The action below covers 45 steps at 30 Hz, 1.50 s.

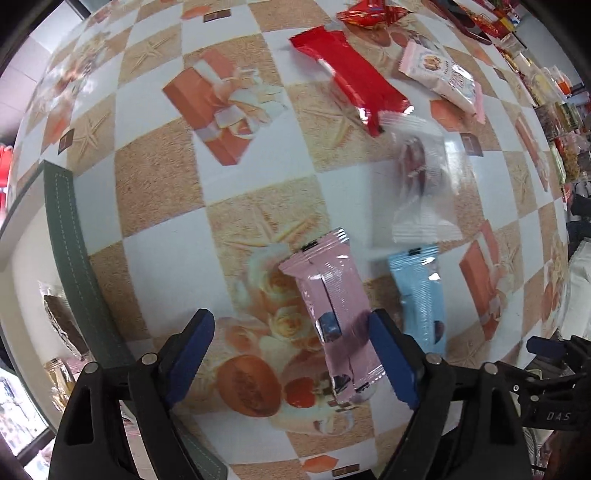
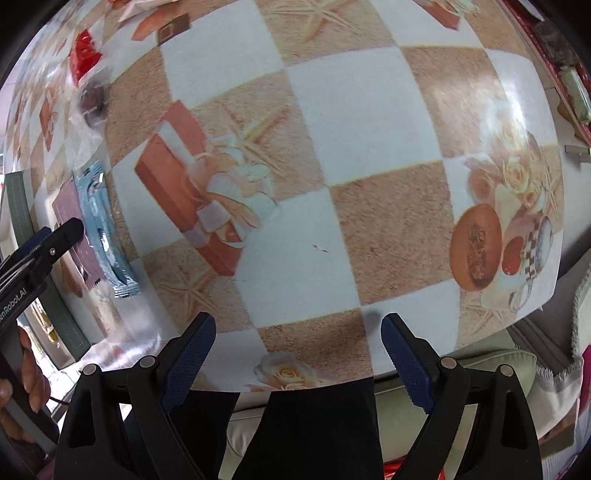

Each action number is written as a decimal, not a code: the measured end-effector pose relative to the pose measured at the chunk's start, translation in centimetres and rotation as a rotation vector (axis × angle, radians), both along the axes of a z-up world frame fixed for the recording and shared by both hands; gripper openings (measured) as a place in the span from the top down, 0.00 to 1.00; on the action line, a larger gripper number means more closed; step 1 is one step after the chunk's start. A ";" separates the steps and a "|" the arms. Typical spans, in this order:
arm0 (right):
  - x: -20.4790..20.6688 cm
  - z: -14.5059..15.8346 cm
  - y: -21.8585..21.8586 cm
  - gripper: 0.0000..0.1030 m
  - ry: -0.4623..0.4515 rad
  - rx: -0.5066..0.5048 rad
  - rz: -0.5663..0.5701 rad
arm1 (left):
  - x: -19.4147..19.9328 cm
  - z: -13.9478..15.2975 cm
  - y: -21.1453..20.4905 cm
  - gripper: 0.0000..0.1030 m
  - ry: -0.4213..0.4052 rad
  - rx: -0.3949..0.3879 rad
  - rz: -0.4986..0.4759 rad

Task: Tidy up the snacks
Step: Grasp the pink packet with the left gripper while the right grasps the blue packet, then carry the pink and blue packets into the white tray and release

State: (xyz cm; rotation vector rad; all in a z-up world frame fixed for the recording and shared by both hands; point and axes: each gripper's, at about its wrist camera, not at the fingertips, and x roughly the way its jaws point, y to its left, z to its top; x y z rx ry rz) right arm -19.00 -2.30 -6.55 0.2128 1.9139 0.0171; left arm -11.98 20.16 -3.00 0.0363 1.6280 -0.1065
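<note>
In the left wrist view a pink snack packet [image 1: 332, 310] lies on the patterned table, its near end between the fingers of my open left gripper [image 1: 291, 360], close to the right finger [image 1: 391, 362]. A light blue packet [image 1: 421, 295] lies just right of it. A clear-wrapped dark snack [image 1: 421, 177], a long red packet [image 1: 351, 77] and a pale pink cookie packet [image 1: 443, 74] lie further out. My right gripper [image 2: 299, 360] is open and empty over the table's near edge. The blue packet [image 2: 101, 229] and the left gripper [image 2: 55, 240] show at the right wrist view's left.
A green-edged tray [image 1: 70, 236] with wrapped snacks stands at the left. More red packets [image 1: 369, 14] and shelves of goods [image 1: 554, 122] are at the far right. A red tray [image 2: 561, 70] sits at the table's right side. A cushioned seat [image 2: 480, 373] lies below the table edge.
</note>
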 end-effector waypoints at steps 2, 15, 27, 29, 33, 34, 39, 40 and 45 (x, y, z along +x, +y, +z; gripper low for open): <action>0.5 0.2 1.2 0.11 -0.015 0.009 0.024 | 0.1 -0.1 0.8 0.14 0.009 -0.005 0.008; 5.3 1.0 11.5 0.10 -0.143 0.035 0.174 | -1.0 3.6 5.1 0.14 -0.041 0.027 0.058; 3.9 3.2 14.6 0.75 -0.235 -0.075 0.370 | -1.7 3.4 4.6 0.14 -0.023 0.016 0.015; 4.0 3.3 13.2 0.75 -0.222 -0.037 0.312 | -0.9 2.2 3.8 0.14 -0.011 0.008 -0.002; 3.3 3.4 9.7 0.75 -0.202 -0.009 0.228 | -0.7 0.4 2.1 0.14 0.030 0.009 -0.005; 3.0 3.4 9.0 0.75 -0.197 -0.017 0.217 | -0.7 0.0 1.9 0.14 0.040 0.007 -0.001; 1.6 3.4 6.6 0.75 -0.178 -0.013 0.164 | -0.3 -0.6 0.2 0.14 0.018 0.050 -0.022; 1.1 3.4 6.3 0.75 -0.177 -0.013 0.160 | -0.1 -0.6 -0.1 0.14 0.018 0.051 -0.024; 1.1 3.6 6.2 0.75 -0.174 -0.015 0.158 | -0.1 -0.3 -1.5 0.26 0.006 0.046 -0.044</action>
